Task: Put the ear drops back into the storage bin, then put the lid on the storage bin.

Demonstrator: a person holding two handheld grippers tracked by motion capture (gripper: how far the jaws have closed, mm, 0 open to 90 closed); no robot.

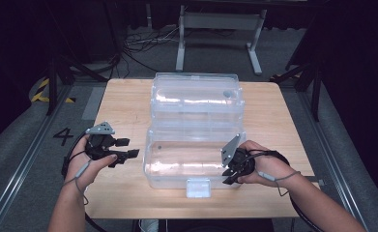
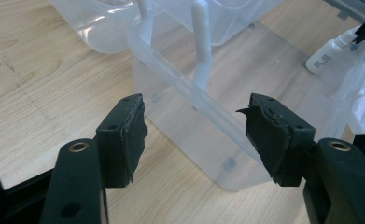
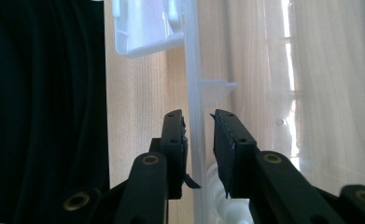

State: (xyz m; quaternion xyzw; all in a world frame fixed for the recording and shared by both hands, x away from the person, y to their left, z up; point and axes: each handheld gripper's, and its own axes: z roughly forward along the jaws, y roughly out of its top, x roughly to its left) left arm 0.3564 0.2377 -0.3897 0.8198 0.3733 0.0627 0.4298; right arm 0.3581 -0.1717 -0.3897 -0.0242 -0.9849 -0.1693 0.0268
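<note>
on the wooden table (image 1: 128, 96) we see a clear plastic box (image 1: 191, 159) lying open, lid (image 1: 195, 96) folded back. we judge it light, thin-walled and slippery, best pinched at a rim. our right gripper (image 3: 199, 135) straddles the near wall's edge, jaws narrowly apart, not yet clamped. our left gripper (image 2: 196, 135) hangs wide open, empty, beside the box.

Clear glossy plastic box (image 1: 195, 159) w/ lid (image 1: 195, 94), on matt light wood-grain table (image 1: 123, 99); matt black fingers (image 2: 124, 140).
</note>
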